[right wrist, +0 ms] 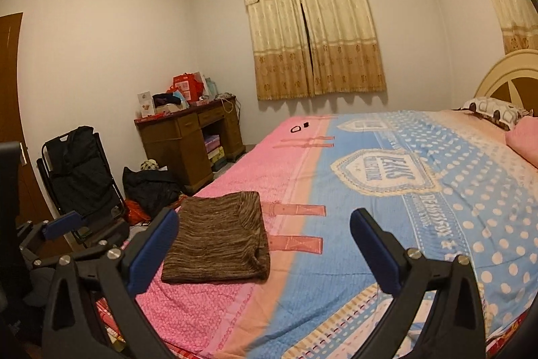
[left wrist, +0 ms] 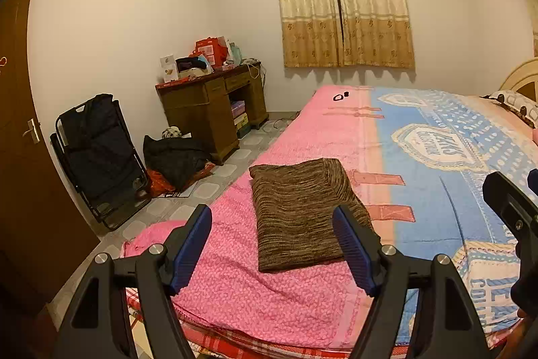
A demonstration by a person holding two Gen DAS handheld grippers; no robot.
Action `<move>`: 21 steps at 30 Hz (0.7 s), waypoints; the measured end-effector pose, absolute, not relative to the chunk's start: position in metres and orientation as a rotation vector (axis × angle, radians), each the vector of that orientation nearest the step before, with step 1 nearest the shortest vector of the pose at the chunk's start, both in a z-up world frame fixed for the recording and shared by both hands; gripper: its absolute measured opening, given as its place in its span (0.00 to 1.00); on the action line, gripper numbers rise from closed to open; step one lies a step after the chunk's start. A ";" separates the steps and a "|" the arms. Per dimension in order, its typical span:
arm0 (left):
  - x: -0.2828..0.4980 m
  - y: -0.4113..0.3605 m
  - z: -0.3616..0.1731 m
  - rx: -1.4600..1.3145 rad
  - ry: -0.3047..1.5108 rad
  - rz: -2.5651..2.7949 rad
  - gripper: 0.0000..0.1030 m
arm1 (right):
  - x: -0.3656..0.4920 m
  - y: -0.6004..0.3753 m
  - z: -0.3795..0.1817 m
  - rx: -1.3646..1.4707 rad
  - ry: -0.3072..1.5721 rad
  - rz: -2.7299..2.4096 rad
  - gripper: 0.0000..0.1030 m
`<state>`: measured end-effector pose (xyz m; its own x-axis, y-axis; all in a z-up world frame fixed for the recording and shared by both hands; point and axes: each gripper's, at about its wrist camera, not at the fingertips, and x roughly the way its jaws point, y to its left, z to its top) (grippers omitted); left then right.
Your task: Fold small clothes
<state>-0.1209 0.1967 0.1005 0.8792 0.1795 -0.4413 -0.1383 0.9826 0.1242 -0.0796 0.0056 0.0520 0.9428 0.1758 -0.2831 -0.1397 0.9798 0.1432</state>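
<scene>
While both jaws stood spread and empty, the left gripper (left wrist: 272, 244) framed the folded brown striped knit garment (left wrist: 302, 214) at lower centre on the pink-and-blue quilted bedspread (left wrist: 437, 177); the right gripper (right wrist: 264, 251) hung beside it.

small black items (left wrist: 340, 96) too small to identify, headboard (left wrist: 523, 78) cropped

A lived-in home bedroom: a wide bed (right wrist: 420, 190) under a pink-and-blue printed blanket fills the floor, its cream headboard (right wrist: 507, 73) by the wall. Gold curtains (right wrist: 312, 32) hang drawn over the window, while a cluttered wooden desk (right wrist: 191, 137) and a brown door (left wrist: 16, 123) line the white walls.
</scene>
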 end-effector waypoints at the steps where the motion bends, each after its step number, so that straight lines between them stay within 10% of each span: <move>1: -0.122 0.196 0.101 0.090 0.467 0.165 0.73 | -0.081 0.005 0.052 0.120 0.296 0.158 1.00; 21: -0.122 0.197 0.103 0.084 0.480 0.162 0.73 | -0.083 0.001 0.052 0.116 0.301 0.163 1.00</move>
<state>-0.1221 0.1970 0.1027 0.8743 0.1749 -0.4528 -0.1356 0.9837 0.1181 -0.0826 0.0011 0.0522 0.9419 0.1771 -0.2855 -0.1424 0.9801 0.1382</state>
